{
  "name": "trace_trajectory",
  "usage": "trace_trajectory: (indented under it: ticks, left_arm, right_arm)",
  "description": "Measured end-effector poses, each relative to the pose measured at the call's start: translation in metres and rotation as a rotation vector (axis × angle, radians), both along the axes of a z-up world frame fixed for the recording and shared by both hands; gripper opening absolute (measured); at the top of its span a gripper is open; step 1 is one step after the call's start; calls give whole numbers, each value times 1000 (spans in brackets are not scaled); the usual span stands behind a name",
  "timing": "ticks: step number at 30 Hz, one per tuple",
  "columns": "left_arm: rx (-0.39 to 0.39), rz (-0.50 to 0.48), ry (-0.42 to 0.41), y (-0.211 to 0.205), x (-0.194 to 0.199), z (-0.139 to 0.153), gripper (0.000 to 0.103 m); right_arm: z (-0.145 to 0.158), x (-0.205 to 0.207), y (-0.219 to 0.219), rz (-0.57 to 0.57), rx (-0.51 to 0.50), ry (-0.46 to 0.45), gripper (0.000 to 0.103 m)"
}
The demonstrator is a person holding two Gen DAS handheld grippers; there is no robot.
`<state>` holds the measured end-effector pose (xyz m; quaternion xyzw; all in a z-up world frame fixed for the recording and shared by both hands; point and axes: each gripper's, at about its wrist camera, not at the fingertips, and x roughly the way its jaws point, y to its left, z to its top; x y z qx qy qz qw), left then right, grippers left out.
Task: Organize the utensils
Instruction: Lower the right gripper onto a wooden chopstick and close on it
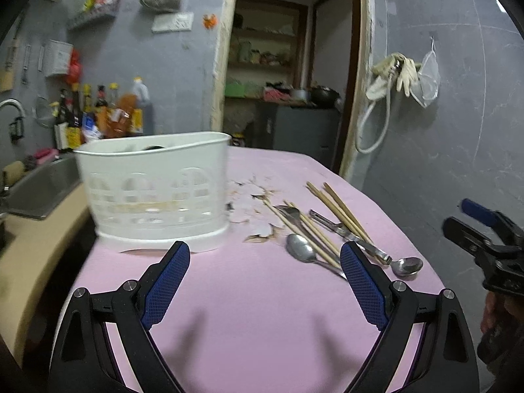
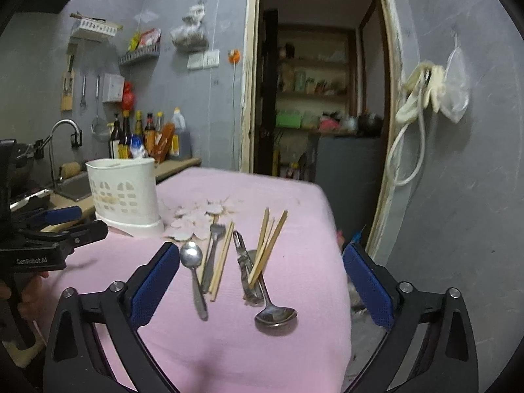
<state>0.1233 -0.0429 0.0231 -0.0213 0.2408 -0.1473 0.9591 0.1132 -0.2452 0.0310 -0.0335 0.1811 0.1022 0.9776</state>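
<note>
Both claws hang released above the pink tabletop (image 1: 262, 311), touching nothing. The left gripper (image 1: 264, 258) has its 2 blue-padded fingers (image 1: 167, 281) spread wide, with bare cloth between them; the white utensil holder (image 1: 154, 193) stands just beyond its left finger. The right gripper (image 2: 260, 262) is equally wide open, its fingers (image 2: 154, 281) bracketing the loose cutlery from the near side without contact. There, a spoon (image 2: 193, 271) lies at left beside a fork (image 2: 213, 249) and a pair of chopsticks (image 2: 222, 258). To the right, more chopsticks (image 2: 267, 242) cross a peeler (image 2: 242, 258) and a 2nd spoon (image 2: 273, 314). The holder (image 2: 124, 193) sits far left on the table.
</note>
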Motion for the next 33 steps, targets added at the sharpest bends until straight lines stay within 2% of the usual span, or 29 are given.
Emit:
trace_trajectory:
  ticks: [1,3,4,6,8,12,18,24,29,33]
  left_arm:
    - [-1,-13,14,-2,7,-1,88]
    - [-2,-35,36,-4,17,0,79]
    - [1,-50,53,-7,24,0,76]
    - [4,-83,92,-11,38,-2,67]
    - [5,-102,125,-14,50,-4,60]
    - [13,-130,194,-22,74,-10,46]
    - [-1,-159,339,-27,111,-23,34]
    - [-29,-160,472,-18,139,-41,27]
    - [-71,-158,507,-9,154,-43,23]
    - [-80,-148,523,-1,158,-44,11]
  right_arm:
    - [-2,9,-3,6,11,28,94]
    - [-4,25,-9,15,28,75,82]
    - [-7,35,-12,22,33,113,79]
    - [-10,49,-17,35,33,165,62]
    - [-14,62,-21,50,38,213,52]
    - [-20,93,-27,73,61,312,37]
    - [-31,135,-24,88,88,439,26]
    - [-39,170,-15,103,48,537,20]
    - [-44,192,-13,97,38,589,20]
    - [-46,205,-13,78,43,613,20]
